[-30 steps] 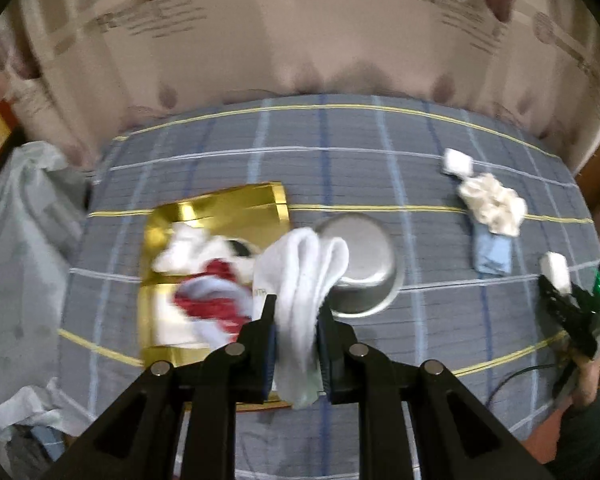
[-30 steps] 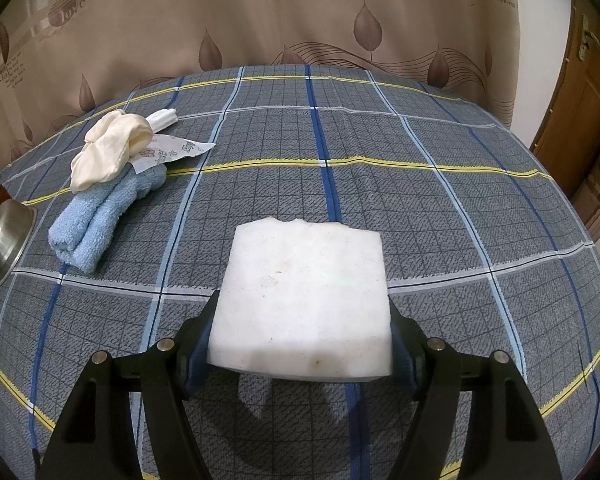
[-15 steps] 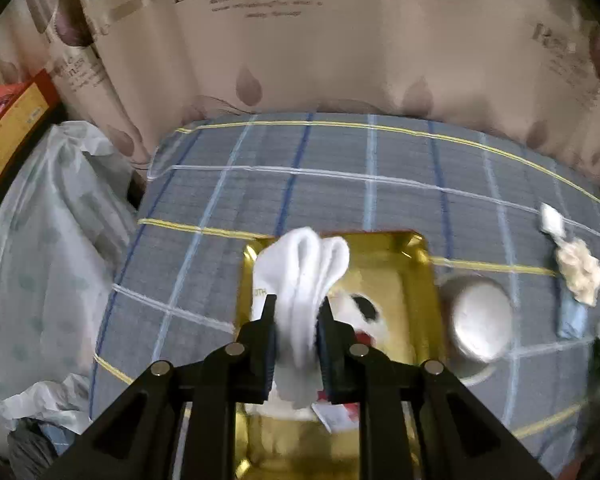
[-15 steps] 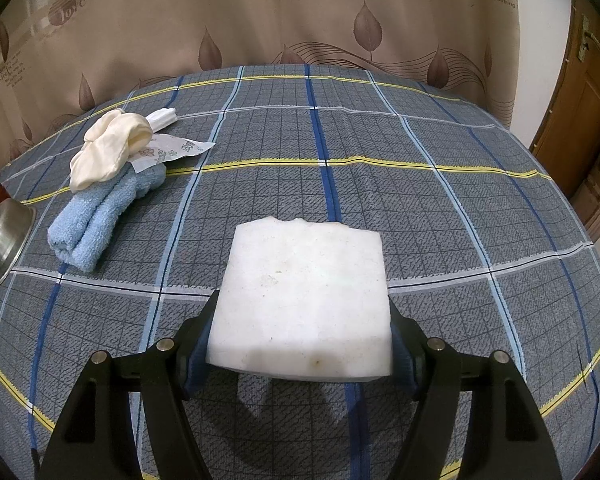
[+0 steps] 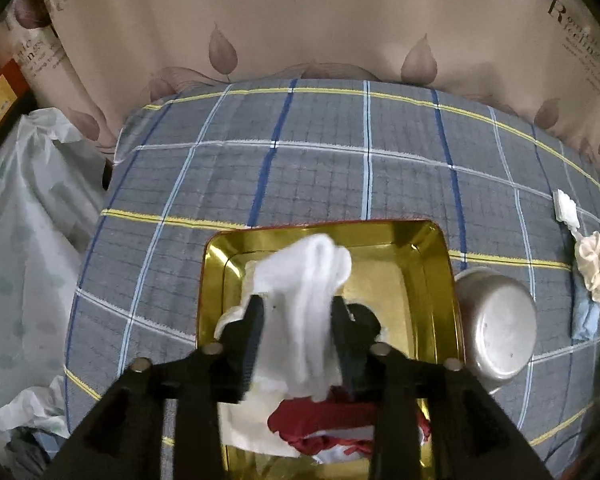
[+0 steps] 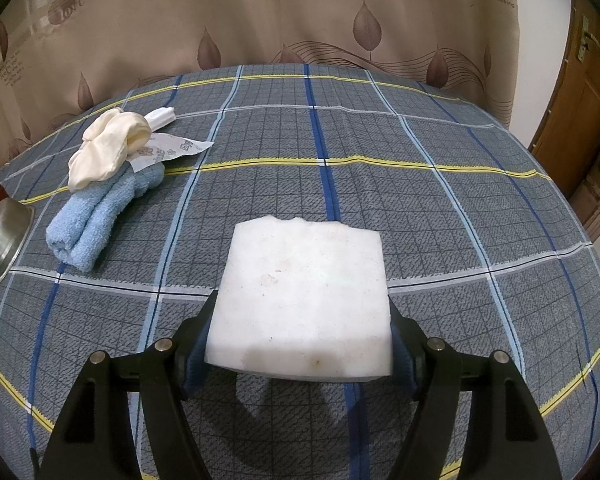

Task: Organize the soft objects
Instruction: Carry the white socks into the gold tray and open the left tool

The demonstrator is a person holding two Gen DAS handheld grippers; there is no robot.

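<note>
Between left tool [image 5: 297, 312] fingers: white sock [image 5: 306, 300], over tray [image 5: 428, 264].

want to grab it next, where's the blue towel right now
In the right wrist view the rolled blue towel lies at the table's left, under the cream cloth and just right of the steel bowl.

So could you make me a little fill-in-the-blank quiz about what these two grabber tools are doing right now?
1. The left gripper holds a white sock above a ____-coloured tray.
2. The right gripper is clamped on a white ____.
3. Beside the tray, the metal bowl lies ____ down.
4. The cream scrunchie rests on a rolled towel of light ____ colour.

Missing words: gold; sponge; upside; blue
</note>
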